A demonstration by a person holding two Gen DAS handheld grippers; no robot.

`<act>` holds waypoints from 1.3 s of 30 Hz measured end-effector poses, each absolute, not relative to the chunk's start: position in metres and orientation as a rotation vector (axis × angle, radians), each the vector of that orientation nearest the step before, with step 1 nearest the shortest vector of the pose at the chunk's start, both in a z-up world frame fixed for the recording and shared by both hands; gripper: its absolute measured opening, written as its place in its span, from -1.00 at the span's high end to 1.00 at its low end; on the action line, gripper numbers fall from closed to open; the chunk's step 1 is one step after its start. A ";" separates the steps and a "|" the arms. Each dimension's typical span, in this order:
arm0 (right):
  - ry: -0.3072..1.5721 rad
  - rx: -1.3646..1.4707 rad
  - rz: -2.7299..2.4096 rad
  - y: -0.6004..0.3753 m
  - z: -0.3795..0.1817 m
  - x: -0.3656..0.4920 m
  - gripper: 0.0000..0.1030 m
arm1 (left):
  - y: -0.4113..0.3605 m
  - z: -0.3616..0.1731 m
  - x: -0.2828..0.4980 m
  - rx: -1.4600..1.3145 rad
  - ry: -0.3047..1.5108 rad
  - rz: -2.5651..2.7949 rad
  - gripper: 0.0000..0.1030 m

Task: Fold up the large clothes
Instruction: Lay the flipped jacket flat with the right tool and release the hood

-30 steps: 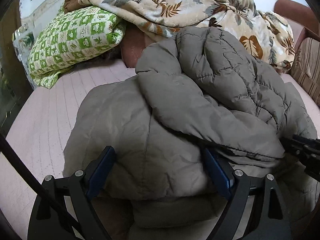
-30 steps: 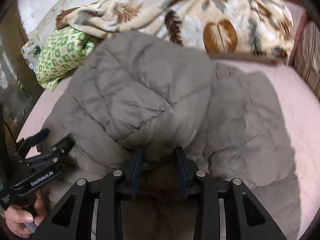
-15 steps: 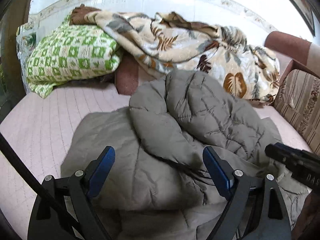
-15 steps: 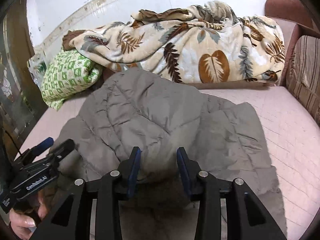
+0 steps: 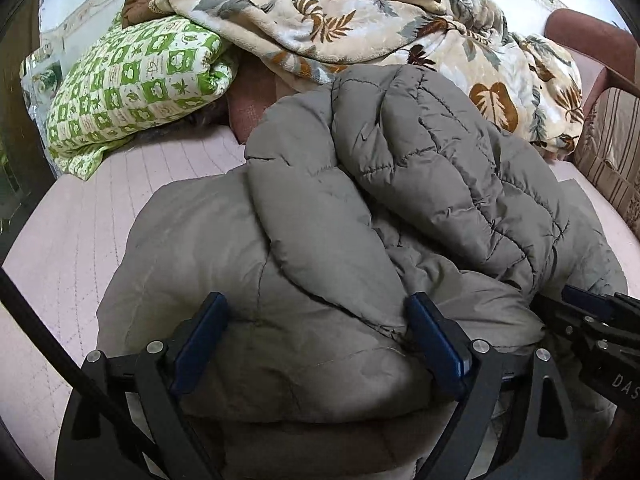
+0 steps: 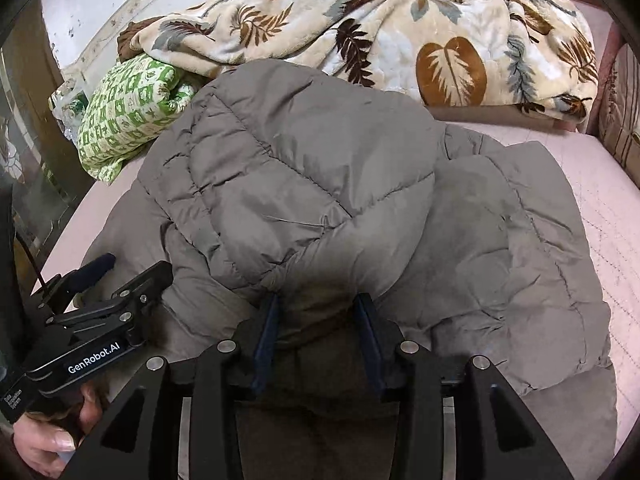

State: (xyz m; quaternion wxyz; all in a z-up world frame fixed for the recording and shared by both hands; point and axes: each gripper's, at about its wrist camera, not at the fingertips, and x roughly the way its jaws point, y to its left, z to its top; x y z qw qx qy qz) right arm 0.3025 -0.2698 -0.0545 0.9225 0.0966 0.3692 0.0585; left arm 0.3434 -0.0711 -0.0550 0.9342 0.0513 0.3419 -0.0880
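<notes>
Left wrist view: the blue-padded fingers [image 5: 200, 344] of the left gripper [image 5: 320, 340] stand wide apart, and a thick bulge of the grey puffer jacket [image 5: 320, 248] fills the gap between them; both pads lie against the fabric, though whether they press it cannot be told. The jacket lies bunched on the pink quilted bed [image 5: 80, 240], one quilted section folded over the rest. Behind it: a green-and-white checked pillow [image 5: 132, 84] and a cream leaf-print blanket [image 5: 400, 32] heaped along the wall, with a striped cushion [image 5: 612, 148] at the far right edge. The right gripper [image 5: 600, 324] enters at the lower right, its tips at the jacket's edge; the letters "DAS" are readable on its body (the rest is cut off by the frame edge). No containers show in this view. Right wrist view: the right gripper [image 6: 318, 320] has its fingers [image 6: 268, 328] set moderately apart, jaws having just been opening, with a fold of the jacket [image 6: 304, 184] between them; the fabric looks slack there rather than pinched. The jacket spreads across the bed [image 6: 600, 208], its folded upper part humped in the middle. The left gripper [image 6: 116, 280] appears at the lower left, held by a hand [image 6: 52, 436], its fingers spread and resting at the jacket's left edge; its side reads "GenRobot.AI" (a second small label beneath is too fine to read). Pillow [image 6: 128, 116] and blanket [image 6: 400, 28] lie behind the jacket.
</notes>
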 end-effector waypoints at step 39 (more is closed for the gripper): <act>0.730 0.149 0.026 -0.265 -0.068 0.017 -0.14 | 0.024 -0.086 0.066 0.105 0.796 -0.044 -0.76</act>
